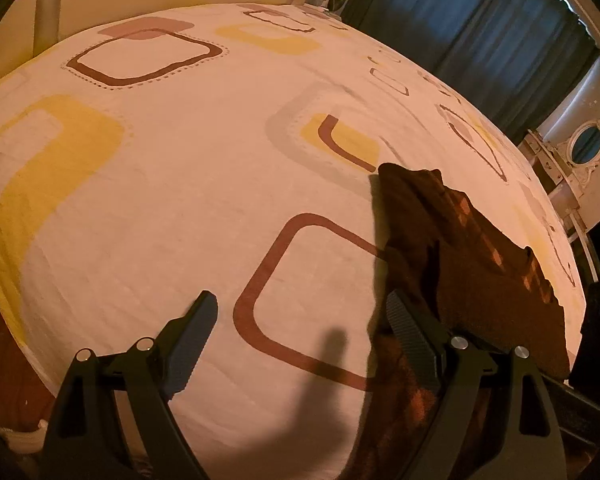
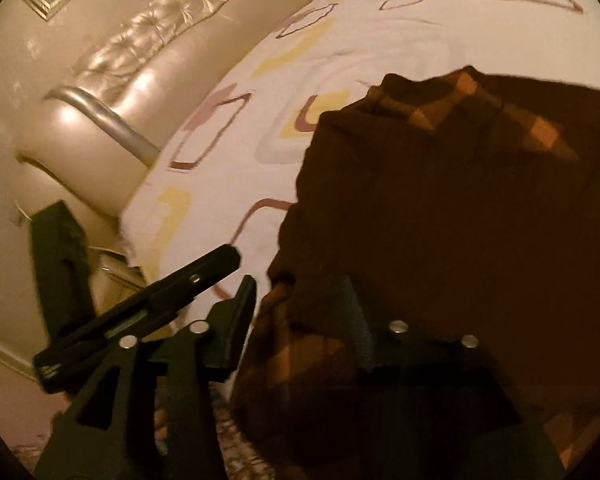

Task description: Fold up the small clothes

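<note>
A dark brown garment (image 1: 460, 256) with orange check patches lies crumpled on the patterned bedsheet (image 1: 180, 200), and its near end hangs over the bed's edge. My left gripper (image 1: 302, 298) is open wide above the sheet, its right finger (image 1: 412, 336) lying against the garment's left edge. In the right wrist view the garment (image 2: 460, 220) fills the right half. My right gripper (image 2: 300, 284) hovers over its near left edge with its jaws apart. The cloth's edge lies between the fingers and no pad presses on it. Its right finger (image 2: 356, 312) is dim against the dark cloth.
A padded cream headboard (image 2: 148, 80) with a silver rail (image 2: 112, 120) borders the bed. Dark blue curtains (image 1: 480, 20) and a white mirror stand (image 1: 580, 148) stand beyond the far side. A black gripper part (image 2: 140, 312) reaches in at lower left. Patterned floor (image 2: 220, 440) shows below the bed edge.
</note>
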Motion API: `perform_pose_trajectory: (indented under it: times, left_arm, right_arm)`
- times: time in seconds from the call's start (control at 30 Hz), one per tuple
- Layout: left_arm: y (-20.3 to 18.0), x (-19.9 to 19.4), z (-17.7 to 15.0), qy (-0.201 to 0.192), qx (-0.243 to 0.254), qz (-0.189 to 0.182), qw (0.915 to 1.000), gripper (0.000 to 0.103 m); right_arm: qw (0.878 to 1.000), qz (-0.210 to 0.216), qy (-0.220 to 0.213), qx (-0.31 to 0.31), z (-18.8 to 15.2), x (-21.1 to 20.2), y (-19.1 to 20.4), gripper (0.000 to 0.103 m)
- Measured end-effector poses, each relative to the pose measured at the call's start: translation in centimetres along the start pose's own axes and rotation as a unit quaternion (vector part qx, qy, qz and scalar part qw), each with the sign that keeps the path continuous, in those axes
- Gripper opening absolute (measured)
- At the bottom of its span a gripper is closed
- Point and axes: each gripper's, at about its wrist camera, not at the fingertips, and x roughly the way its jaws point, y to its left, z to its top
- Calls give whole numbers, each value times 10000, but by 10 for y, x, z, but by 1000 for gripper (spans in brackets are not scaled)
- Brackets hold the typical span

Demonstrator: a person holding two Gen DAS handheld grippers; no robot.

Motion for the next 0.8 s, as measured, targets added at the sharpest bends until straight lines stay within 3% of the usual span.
perform_pose_trajectory:
  times: [0.1, 0.17, 0.33, 0.43, 0.53, 0.8]
  left_arm:
    - [-2, -8, 0, -80, -65, -63, 9999, 85]
    - [-10, -11, 3, -57, -6, -269, 9996, 85]
    - [-28, 7, 11, 410, -15, -885, 9952, 85]
    - [-32, 27, 18, 724, -185, -1189, 9901, 85]
    - [-30, 43, 24, 968, -446, -1582, 9816, 85]
    - [-47, 49, 31, 1205, -115, -1750, 9771, 85]
  right_arm:
    - [9996, 236, -107, 119, -6, -31, -8, 48]
    - [9991, 171, -327, 196, -9, -59, -19, 50]
    - [9927, -385, -960, 625, -18, -145, -73, 53]
    - [9870, -771, -1099, 881, -30, -184, -104, 53]
    - [9834, -867, -1119, 1134, -44, -204, -126, 53]
    - [9785, -973, -1212, 1355, -63, -227, -154, 54]
